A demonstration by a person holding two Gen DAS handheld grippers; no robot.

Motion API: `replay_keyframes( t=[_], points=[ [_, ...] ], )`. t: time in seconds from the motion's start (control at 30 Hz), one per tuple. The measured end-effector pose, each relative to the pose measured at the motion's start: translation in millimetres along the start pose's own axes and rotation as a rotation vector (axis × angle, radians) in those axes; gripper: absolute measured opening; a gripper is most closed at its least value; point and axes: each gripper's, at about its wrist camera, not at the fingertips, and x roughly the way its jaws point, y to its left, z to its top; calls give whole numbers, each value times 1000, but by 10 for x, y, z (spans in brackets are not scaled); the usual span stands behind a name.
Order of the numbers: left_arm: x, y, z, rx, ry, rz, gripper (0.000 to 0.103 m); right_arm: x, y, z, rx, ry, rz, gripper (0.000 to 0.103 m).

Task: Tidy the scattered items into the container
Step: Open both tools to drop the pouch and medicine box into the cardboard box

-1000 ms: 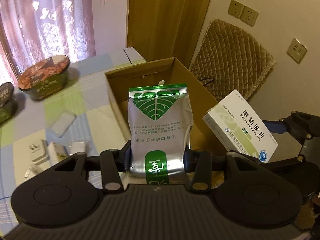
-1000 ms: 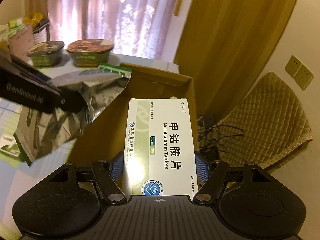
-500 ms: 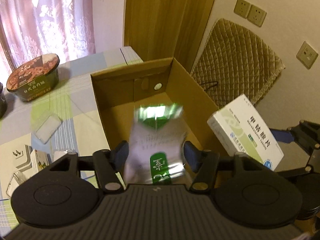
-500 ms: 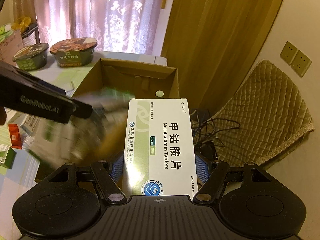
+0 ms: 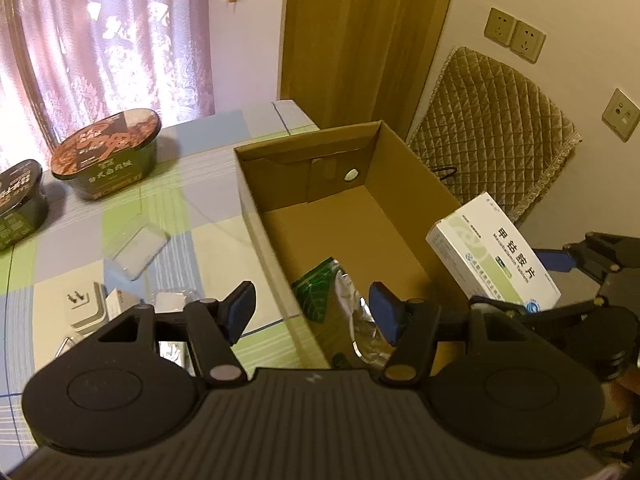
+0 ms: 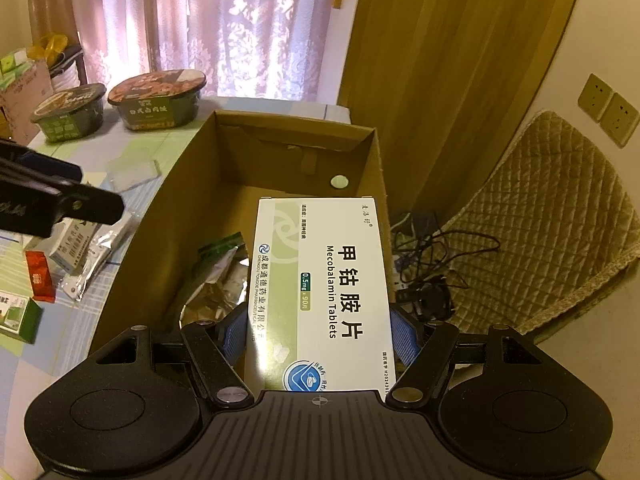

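Lower centre of the cardboard box (image 5: 404, 176): foil pouch (image 5: 356, 312), newly released by the left gripper (image 5: 312, 310), now spread empty; right gripper (image 6: 318, 334) clamps the tablet box (image 6: 324, 280), next in.

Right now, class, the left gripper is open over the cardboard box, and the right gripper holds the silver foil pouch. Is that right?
Not quite. The right wrist view shows the right gripper holding the white Mecobalamin tablet box; the silver foil pouch lies inside the cardboard box. The left gripper is open.

The cardboard box (image 5: 256, 200) is open-topped, its far floor bare; the foil pouch (image 5: 360, 320) fills its near end.
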Motion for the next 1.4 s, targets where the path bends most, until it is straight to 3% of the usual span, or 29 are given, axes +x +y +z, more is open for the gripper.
replay_keyframes(
  t=[0.67,1.07,1.4],
  points=[
    [40,133,-142,-19,27,-6,61,307,43,63,28,28,62,74],
    [-46,227,-244,-27,37,-4,65,111,-50,3,41,-3,31,74],
    [-273,309,-403,-36,30,13,68,-164,108,16,39,-36,48,74]
  ],
)
